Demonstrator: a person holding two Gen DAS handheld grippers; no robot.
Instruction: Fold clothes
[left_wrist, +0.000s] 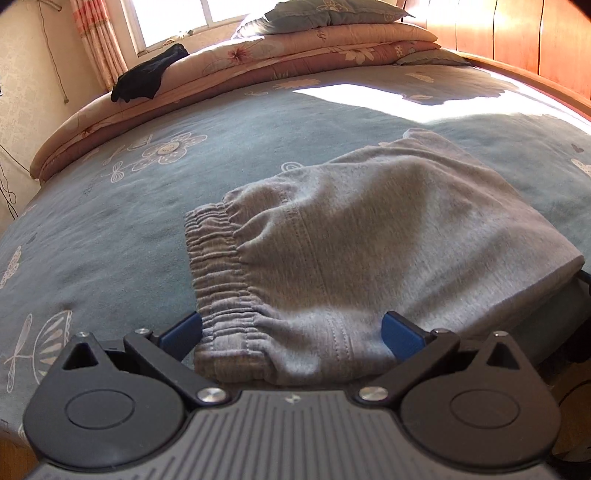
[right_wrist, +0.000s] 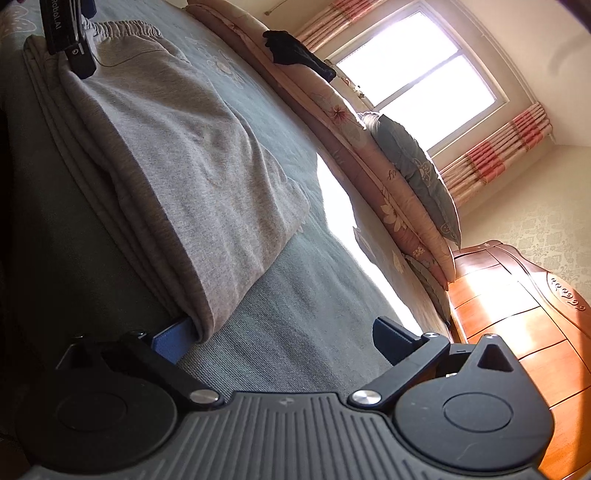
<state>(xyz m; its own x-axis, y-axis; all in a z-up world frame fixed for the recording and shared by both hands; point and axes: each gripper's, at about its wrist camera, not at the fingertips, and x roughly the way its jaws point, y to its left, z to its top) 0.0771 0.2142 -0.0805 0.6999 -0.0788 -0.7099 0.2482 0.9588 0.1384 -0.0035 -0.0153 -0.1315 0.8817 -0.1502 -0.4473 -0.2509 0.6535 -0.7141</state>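
Because the grey sweatpants (left_wrist: 369, 236) lie folded at the near edge of the bed (left_wrist: 110, 229), with their long axis running sideways from the elastic waistband (left_wrist: 218, 273) on the left to the folded end on the right, the coming move turns on which claw sits at which end. At the waistband end, the left claw (left_wrist: 291, 334) has its jaws spread wide, the blue pads (left_wrist: 400, 338) standing either side of the near hem with cloth bulging between them; it straddles the fabric without pinching it. Moving right along the garment, the knit looks soft, thick and heathered, gathered into fine ribs at the waist, with stitched seams running away from the camera, and the wrist view at the far end shows several layers stacked. At that end the right claw (right_wrist: 284, 339) is also spread open: one blue pad (right_wrist: 173, 338) touches or slips just under the folded corner, while the other finger stands well clear over bare bedspread. My reading is that each claw is nearest its own end, so a further fold would bring one end across to the other. Beyond, a dark garment (left_wrist: 147, 75) lies on the rolled floral quilt (left_wrist: 258, 55) under the window (right_wrist: 417, 74)
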